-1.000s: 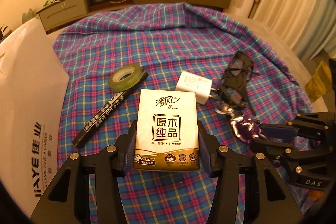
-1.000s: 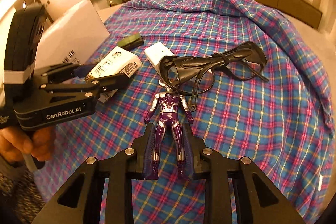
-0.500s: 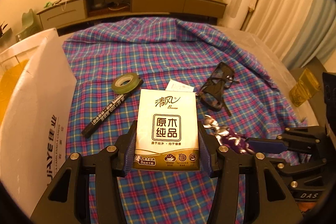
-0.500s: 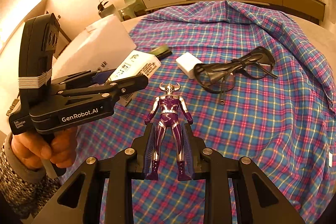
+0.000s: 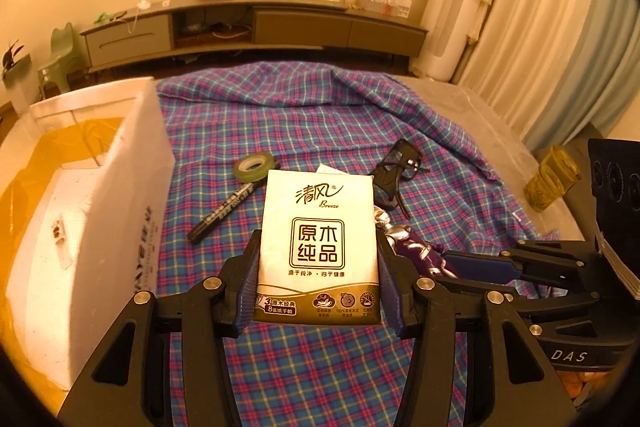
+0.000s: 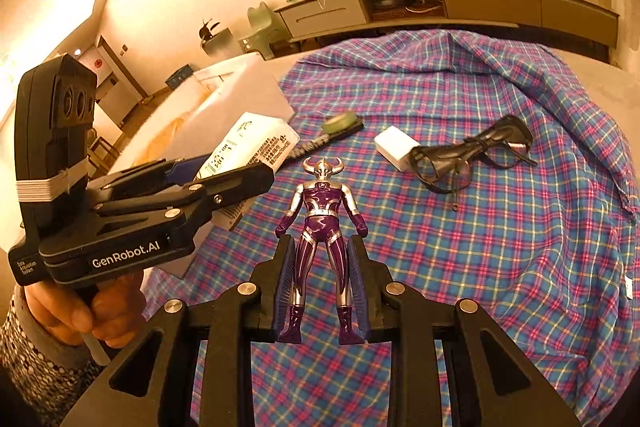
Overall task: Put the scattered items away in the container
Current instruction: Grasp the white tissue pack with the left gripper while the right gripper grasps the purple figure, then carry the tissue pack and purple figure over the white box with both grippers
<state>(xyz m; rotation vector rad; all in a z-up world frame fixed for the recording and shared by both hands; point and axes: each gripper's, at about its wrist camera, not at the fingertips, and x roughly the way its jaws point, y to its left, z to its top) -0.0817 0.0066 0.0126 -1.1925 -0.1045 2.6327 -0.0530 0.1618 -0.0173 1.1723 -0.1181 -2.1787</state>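
So I've got both hands full right now. My left gripper (image 5: 318, 291) is clamped on the tissue pack (image 5: 318, 247), pads on its two long sides, and my right gripper (image 6: 320, 291) is squeezing the toy figure (image 6: 320, 227) by the legs. Both are held up in the air just right of the box (image 5: 92, 211), which is open on top and waiting.

Handling-wise, the pack looks soft and light, so it'll squash a bit but shouldn't slip; a side grip low down seems fine. The figure looks like hard, glossy plastic, so I'd guess it's slippery, and the legs are the only sensible place to pinch it.

Readable stuff: the pack says 清风 Breeze and 原木纯品, with "3" and "8" near the bottom. The box side has "JiAYE"-ish lettering, hard to be sure. The left rig reads GenRobot.AI, the right one "DAS".

Still on the cloth (image 5: 320, 123) right of the box: tape (image 5: 254, 167), marker (image 5: 222, 213), glasses (image 6: 472, 157) and a white charger (image 6: 394, 147).
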